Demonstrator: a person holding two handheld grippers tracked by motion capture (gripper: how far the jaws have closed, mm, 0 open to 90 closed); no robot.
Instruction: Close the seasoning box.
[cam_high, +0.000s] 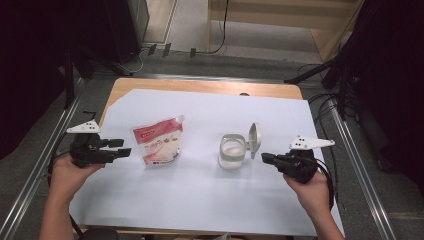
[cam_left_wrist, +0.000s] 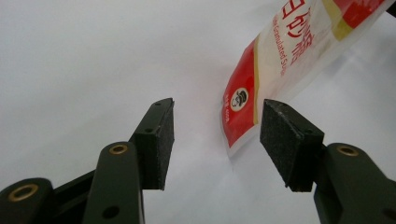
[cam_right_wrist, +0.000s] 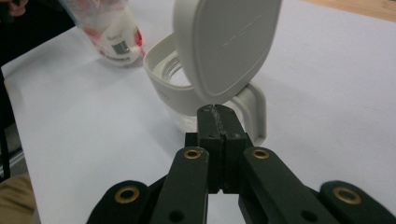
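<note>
A red and white sugar pouch (cam_high: 158, 143) stands on the white sheet, left of centre; in the left gripper view its lower corner (cam_left_wrist: 243, 105) shows just beyond the jaws. My left gripper (cam_high: 121, 147) is open a short way to the pouch's left, nothing between its pads (cam_left_wrist: 159, 140). A clear jar (cam_high: 232, 151) with a white collar and a flipped-up white lid (cam_high: 254, 138) stands right of centre. My right gripper (cam_high: 265, 159) is shut with nothing in it, its tips close to the base of the lid (cam_right_wrist: 229, 46), beside the jar's handle (cam_right_wrist: 254, 112).
The white sheet (cam_high: 200, 200) covers a wooden table (cam_high: 200, 86) with metal rails along both sides. Cables and dark stands lie on the floor beyond the far edge and to the right. A person's hands hold both grippers near the table's sides.
</note>
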